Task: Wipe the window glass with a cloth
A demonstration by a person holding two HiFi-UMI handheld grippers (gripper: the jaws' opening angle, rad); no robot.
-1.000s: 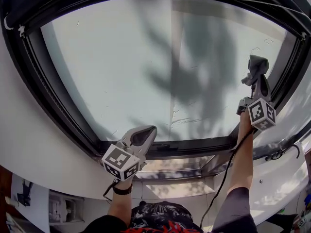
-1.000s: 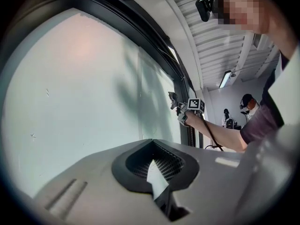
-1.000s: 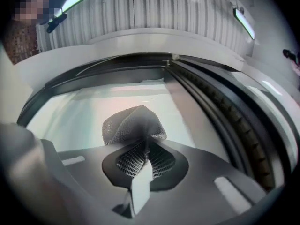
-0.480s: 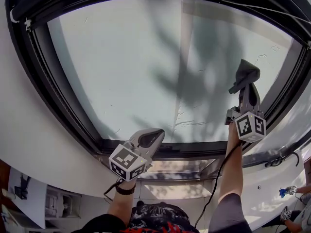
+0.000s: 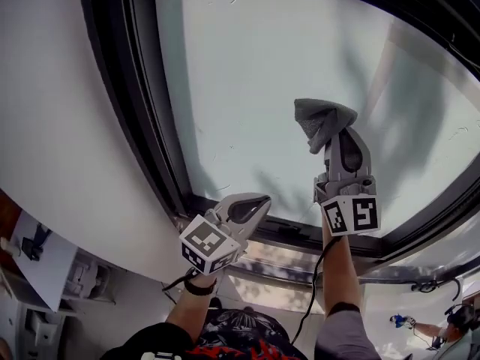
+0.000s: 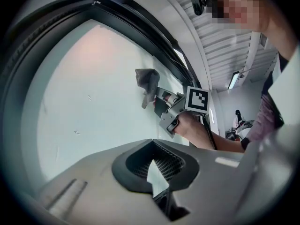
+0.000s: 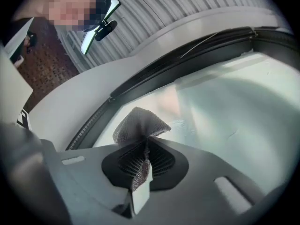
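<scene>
No legible text, label, brand or number anywhere.

- Window frame (image 5: pixel 142 126): cut off at head view's top and right edges.
- Cloth (image 7: pixel 139 123): lower part buried between right gripper (image 7: pixel 142 170) jaws.
- Cloth-to-glass (image 5: pixel 255 66) contact: not discernible.
- Distant person (image 5: pixel 431 328), bottom right corner: too small to make out.

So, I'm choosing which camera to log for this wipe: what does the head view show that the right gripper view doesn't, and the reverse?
Only the head view: the empty left gripper held low near the sill, and both forearms. Only the right gripper view: the right gripper seen close up, jaws shut on the grey mesh cloth, plus ribbed white panelling. Both: that cloth in front of the pale window glass, and the black window frame.
</scene>
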